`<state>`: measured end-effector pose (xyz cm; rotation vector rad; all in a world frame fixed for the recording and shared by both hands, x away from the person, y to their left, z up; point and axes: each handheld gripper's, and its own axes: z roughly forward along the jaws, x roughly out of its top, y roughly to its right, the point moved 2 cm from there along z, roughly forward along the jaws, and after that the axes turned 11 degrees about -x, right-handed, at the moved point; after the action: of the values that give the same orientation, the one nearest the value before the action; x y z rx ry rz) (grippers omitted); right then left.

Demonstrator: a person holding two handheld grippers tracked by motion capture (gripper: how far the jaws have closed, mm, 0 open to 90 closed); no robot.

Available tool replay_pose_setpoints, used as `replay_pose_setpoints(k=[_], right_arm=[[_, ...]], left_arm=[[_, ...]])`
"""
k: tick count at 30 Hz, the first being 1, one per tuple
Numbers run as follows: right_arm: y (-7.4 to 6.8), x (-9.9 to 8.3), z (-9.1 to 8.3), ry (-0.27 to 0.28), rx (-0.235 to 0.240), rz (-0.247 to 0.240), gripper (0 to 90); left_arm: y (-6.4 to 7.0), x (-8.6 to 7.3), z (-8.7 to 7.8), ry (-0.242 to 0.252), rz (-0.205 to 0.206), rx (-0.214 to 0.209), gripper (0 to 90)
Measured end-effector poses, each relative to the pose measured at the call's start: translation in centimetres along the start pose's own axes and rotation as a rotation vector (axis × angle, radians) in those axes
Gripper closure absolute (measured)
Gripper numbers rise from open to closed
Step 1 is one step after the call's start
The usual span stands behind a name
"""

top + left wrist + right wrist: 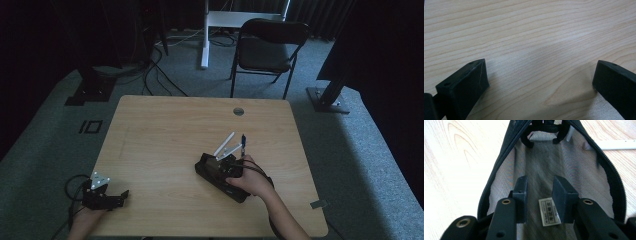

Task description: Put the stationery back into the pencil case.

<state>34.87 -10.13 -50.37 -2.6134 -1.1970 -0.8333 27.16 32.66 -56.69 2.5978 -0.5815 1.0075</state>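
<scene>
the right gripper (539, 200), jaws slightly apart, sits inside a black mesh pencil case (549, 162) with zipper edging. a small white label (548, 213) carries unreadable print. the left gripper (540, 82) is spread over wood-grain table (529, 32).

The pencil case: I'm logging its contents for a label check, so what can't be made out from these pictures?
- Pencil case, high view: the right hand and its gripper cover its opening.
- Label inside, right gripper view: print too small to read; a jaw overlaps it.
- Far end of the case's interior, right gripper view: cut off by the top edge.
- White pen and dark pen, high view: dim, markings too small.
</scene>
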Motion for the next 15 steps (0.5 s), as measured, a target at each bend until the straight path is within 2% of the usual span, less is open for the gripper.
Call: replay_pose_setpoints(k=[15], right_arm=[[0.1,0.6,-2.6,0.075,-0.002,0.002,65.4]], left_arm=[[0.0,0.0,0.0,0.000,0.000,0.000,0.1]])
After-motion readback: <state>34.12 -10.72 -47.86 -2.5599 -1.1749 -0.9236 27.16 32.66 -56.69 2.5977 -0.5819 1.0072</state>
